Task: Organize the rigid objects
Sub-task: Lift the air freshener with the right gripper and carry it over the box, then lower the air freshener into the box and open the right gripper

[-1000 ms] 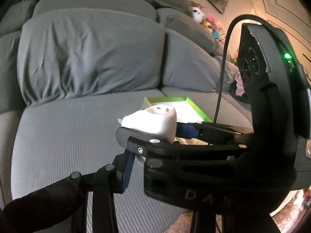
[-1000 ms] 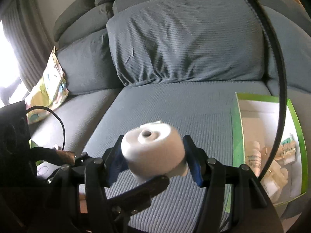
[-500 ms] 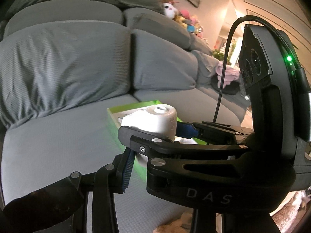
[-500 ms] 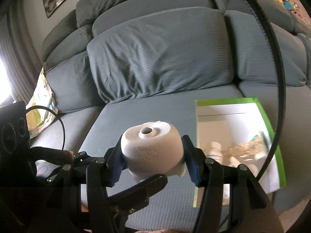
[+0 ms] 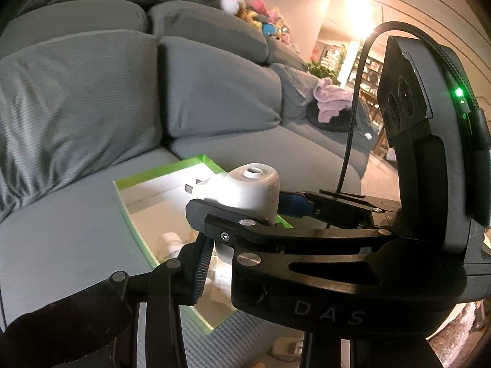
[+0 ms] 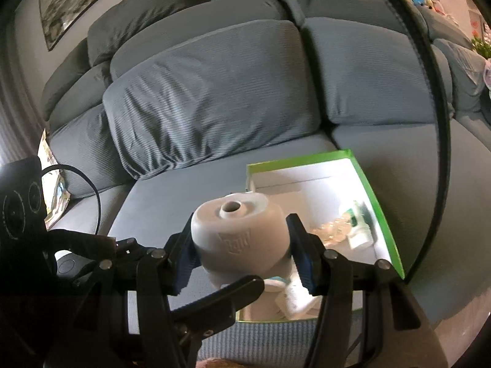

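Note:
A white plastic object (image 6: 239, 230) with a round hole on top hangs over the near left corner of a green-rimmed box (image 6: 377, 208). My right gripper (image 6: 239, 245) is shut on its wide upper body, a blue pad on each side. My left gripper (image 6: 221, 276) reaches in from the left and is shut on the object's narrower lower part. In the left wrist view the white object (image 5: 245, 190) sits in the right gripper (image 5: 233, 202), which crosses in front and hides one finger of the left gripper (image 5: 227, 254). The box (image 5: 129, 214) lies below.
The box rests on a grey sofa seat (image 6: 184, 196) and holds several small items, among them a white bottle (image 5: 170, 240) and clear plastic (image 6: 331, 227). Back cushions (image 6: 208, 98) rise behind. Plush toys (image 5: 260, 18) and a pink cloth (image 5: 331, 98) lie further right; a colourful bag (image 6: 52, 190) lies left.
Both grippers have carried the white object to the right across the sofa together. The green-rimmed box now lies right under the object, where before it stood off to the right.

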{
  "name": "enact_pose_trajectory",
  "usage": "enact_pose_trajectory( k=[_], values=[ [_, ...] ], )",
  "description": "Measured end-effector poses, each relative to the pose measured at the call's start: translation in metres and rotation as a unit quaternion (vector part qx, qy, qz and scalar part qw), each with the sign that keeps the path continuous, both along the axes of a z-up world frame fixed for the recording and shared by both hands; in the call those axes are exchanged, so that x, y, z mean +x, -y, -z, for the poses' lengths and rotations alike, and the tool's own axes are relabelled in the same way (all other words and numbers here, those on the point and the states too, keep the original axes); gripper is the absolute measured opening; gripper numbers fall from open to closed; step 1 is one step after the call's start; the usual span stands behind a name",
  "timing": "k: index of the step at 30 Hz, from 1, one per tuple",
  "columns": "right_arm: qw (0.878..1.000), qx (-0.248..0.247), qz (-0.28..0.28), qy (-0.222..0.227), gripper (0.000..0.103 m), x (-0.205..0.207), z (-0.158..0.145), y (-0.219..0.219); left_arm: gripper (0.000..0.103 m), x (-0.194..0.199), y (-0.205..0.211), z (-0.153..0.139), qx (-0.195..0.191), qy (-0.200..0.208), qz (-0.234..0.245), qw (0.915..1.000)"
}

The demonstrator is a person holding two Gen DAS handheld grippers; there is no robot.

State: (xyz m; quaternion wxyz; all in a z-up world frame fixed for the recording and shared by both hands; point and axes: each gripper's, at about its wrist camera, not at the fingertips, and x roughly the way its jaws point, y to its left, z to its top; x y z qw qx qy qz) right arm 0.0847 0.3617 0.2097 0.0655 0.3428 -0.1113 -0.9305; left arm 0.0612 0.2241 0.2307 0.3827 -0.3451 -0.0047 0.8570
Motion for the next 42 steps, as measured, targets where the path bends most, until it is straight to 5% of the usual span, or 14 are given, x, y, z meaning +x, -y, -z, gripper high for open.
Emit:
enact_pose_trajectory(
  k=[24, 42],
  values=[
    [0.995, -0.031, 0.026, 0.087, 0.055, -0.03, 0.067, -0.039, 0.039, -0.027, -0.039, 0.066, -0.019, 0.095, 0.021, 0.9951],
    [0.994, -0.033, 0.03, 0.097, 0.055, -0.042, 0.082, -0.045, 0.039, -0.039, -0.045, 0.088, 0.002, 0.165, 0.019, 0.9861]
  ],
)
